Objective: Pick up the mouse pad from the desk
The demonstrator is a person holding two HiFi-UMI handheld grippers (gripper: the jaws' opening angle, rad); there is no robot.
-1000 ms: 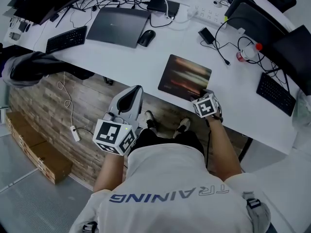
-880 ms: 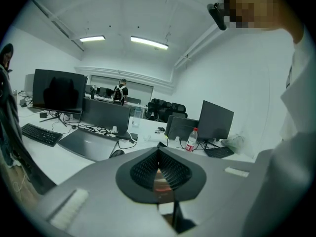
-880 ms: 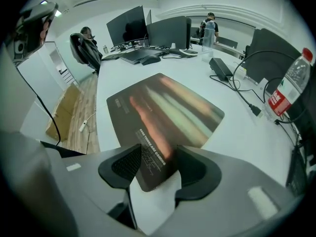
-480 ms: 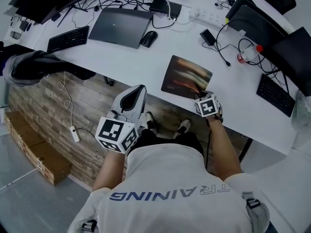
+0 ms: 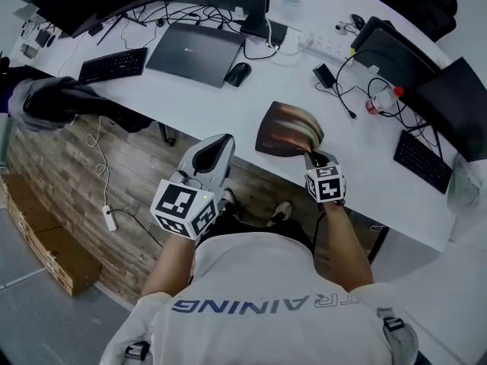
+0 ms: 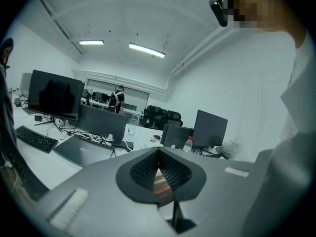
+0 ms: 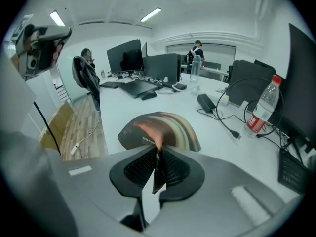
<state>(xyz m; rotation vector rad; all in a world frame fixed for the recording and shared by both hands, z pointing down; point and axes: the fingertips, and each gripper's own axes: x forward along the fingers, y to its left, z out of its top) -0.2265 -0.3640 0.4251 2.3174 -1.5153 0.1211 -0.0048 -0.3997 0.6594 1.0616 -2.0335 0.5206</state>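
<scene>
Right hand-held gripper (image 5: 312, 153) has just been closing its jaws, and they now pinch the near edge of the mouse pad (image 5: 285, 128). In the right gripper view that thin edge runs straight down between my ribbed fingers (image 7: 138, 168), clamped tight. The mouse pad is bent up from there, its printed face curling over above the front part of the white desk (image 5: 228, 105). Its far edge looks to be touching the desk, though I can't be sure from this angle. My left hand-held gripper (image 5: 221, 141) hangs by the desk's front edge, over the wooden floor (image 5: 68, 173), jaws together on nothing. Beyond the mouse pad lie a black mouse (image 5: 238, 73) and a closed laptop (image 5: 194, 44).
</scene>
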